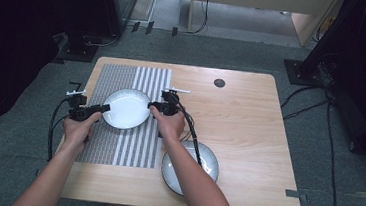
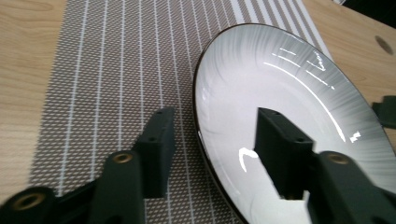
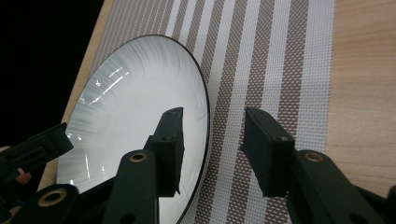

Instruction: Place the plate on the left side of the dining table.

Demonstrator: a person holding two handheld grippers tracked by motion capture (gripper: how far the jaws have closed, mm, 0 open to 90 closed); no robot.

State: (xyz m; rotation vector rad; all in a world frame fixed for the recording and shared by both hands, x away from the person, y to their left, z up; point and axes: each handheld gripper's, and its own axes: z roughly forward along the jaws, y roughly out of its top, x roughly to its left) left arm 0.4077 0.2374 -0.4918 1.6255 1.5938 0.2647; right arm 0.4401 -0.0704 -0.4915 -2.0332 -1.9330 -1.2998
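Second plate [image 1: 190, 170] nearest; white plate [image 1: 126, 108] lies on striped placemat [image 1: 117, 147].
Left gripper [image 1: 104, 108] and right gripper [image 1: 152, 105] straddle its opposite rims, jaws spread, not pinching.

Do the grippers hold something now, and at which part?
Nothing is held. Both the left gripper and right gripper stand open astride opposite rims of the plate.

The white plate [image 1: 126, 108] with a thin dark rim lies flat on the striped mat [image 1: 117, 147], between the left gripper [image 1: 104, 108] and the right gripper [image 1: 153, 105]. Each gripper's parted jaws straddle the plate's rim on its own side without pressing it.
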